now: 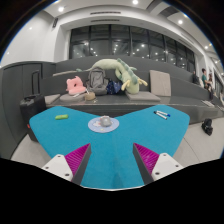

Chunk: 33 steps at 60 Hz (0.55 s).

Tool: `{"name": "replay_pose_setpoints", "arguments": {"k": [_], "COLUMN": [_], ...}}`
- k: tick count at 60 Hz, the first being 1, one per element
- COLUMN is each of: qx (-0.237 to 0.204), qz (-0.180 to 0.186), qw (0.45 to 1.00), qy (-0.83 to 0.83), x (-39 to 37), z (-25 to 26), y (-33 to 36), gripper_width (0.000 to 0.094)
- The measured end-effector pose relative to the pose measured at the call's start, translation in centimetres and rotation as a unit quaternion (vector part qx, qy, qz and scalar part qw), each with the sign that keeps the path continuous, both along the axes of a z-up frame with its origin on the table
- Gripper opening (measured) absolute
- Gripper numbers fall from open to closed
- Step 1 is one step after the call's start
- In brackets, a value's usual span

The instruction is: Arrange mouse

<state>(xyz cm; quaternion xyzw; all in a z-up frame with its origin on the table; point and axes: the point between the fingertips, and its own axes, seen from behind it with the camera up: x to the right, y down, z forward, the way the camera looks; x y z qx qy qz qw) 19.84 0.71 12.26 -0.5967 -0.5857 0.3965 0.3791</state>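
Pink-padded jaws (112, 160) stood apart nearest the lens, holding nothing, with bare teal mat (60, 135) showing between them. Straight ahead of the gap, clear of both fingertips, sat the mouse (103, 123), a small grey rounded thing resting on a pale circular disc (103, 126) in the middle of the mat. Judging from that, the approach step was in hand and no grasp had begun; the next move would call for bringing the jaws forward level with the mat until the mouse lay between the pads, then closing on its sides. Ahead and to the left of the jaws lay a small yellow-green item (61, 117), and ahead to the right a white and blue one (162, 114), both on the mat. Beyond the mat's far edge the worktop (35, 108) carried a pink soft toy (75, 86) and a long greenish plush (122, 72). No brand, label or writing could be read anywhere.
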Motion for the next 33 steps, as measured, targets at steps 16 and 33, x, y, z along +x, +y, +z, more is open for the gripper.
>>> {"name": "replay_pose_setpoints", "arguments": {"k": [16,33], "qx": [0.01,0.025], "qz": [0.003,0.002], "qw": [1.0,0.999], "qy": [0.004,0.023], "x": [4.4,6.3], "z": [0.1,2.2], "y": [-0.4,-0.6], "gripper_width": [0.0844,0.0845]}}
